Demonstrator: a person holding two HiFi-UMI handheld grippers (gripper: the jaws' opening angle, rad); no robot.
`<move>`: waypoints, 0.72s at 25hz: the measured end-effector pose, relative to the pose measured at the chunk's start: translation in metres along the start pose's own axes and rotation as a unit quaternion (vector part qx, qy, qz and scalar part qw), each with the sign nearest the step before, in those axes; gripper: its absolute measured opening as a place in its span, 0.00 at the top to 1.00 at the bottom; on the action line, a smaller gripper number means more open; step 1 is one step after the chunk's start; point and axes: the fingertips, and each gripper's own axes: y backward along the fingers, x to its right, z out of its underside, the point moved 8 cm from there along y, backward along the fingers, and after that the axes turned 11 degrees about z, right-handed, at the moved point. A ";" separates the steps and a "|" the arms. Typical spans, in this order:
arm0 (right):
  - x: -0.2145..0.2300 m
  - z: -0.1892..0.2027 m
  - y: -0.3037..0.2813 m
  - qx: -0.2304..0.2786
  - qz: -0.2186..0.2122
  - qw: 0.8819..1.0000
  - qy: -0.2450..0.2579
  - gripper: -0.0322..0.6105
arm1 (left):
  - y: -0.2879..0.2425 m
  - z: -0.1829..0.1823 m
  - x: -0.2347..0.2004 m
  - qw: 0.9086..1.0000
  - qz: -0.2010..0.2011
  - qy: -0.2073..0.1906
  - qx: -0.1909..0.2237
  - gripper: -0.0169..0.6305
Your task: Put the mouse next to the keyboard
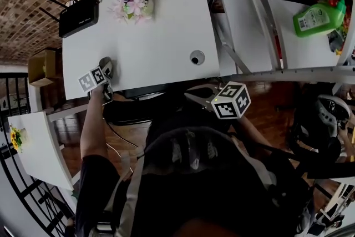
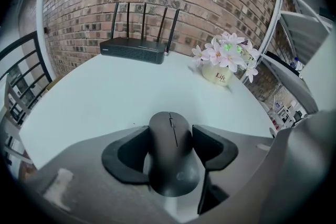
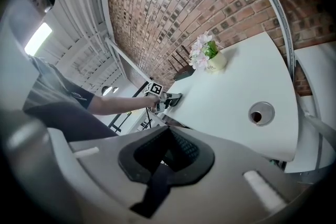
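The left hand-held gripper (image 2: 170, 136) is clenched on the mouse (image 2: 170, 157), with one dark pad pressed against each long side. The mouse is black and its long axis runs along the jaws. Its wheel end points away from the person, toward the far edge of the white surface (image 1: 166, 25). Its rounded back end sits deep between the jaws.

In the head view this gripper and the mouse are over the near-left corner of the surface, close to the near edge. I cannot tell whether the mouse rests on the surface or is just above it.

A black router (image 2: 134, 50) with upright antennas stands at the far-left corner. A pot of pink and white flowers (image 1: 133, 1) sits by the far edge, and a round cable hole (image 1: 197, 57) lies toward the near-right corner.

The right hand-held gripper (image 3: 167, 136) is off the surface, in front of its near edge. Its jaws are closed together on nothing.
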 end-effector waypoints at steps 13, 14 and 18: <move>0.019 0.000 0.009 -0.006 -0.008 1.000 0.004 0.94 | -0.015 0.010 0.040 1.000 0.017 -0.012 -0.008 0.56; 0.019 0.001 0.008 -0.006 -0.009 1.000 0.003 0.94 | -0.017 0.012 0.044 1.000 0.021 -0.016 -0.012 0.56; 0.019 -0.001 0.004 -0.009 -0.012 1.000 0.006 0.94 | -0.018 0.014 0.051 0.999 0.027 -0.021 -0.015 0.56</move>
